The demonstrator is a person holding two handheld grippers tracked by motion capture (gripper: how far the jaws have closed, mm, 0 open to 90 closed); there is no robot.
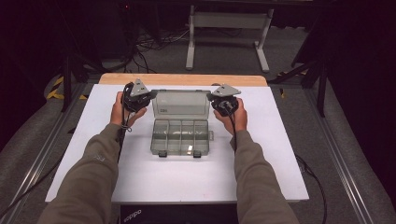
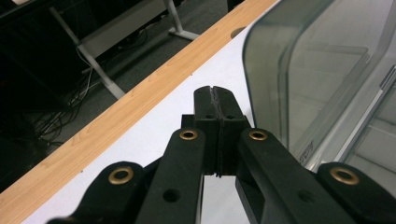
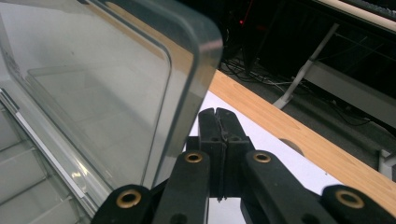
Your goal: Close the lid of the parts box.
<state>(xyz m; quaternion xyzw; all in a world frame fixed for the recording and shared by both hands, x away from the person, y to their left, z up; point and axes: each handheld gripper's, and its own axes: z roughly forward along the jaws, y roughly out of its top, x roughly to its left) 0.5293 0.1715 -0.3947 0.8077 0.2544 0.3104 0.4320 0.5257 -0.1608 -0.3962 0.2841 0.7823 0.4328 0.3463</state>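
Note:
A clear grey compartment box (image 1: 180,135) lies in the middle of the white table top, its lid (image 1: 180,103) standing open and upright at the back. My left gripper (image 1: 148,96) sits at the lid's left edge, jaws shut with nothing between them; in the left gripper view its tips (image 2: 215,95) lie just left of the lid (image 2: 322,60). My right gripper (image 1: 212,98) is at the lid's right edge, also shut and empty; in the right gripper view its tips (image 3: 217,119) are just behind the lid's corner (image 3: 116,88).
The white table top (image 1: 261,158) has a wooden strip (image 1: 182,79) along its far edge. Beyond it stand a white table frame (image 1: 229,32) and cables on the floor. Metal rails run along both sides of the table.

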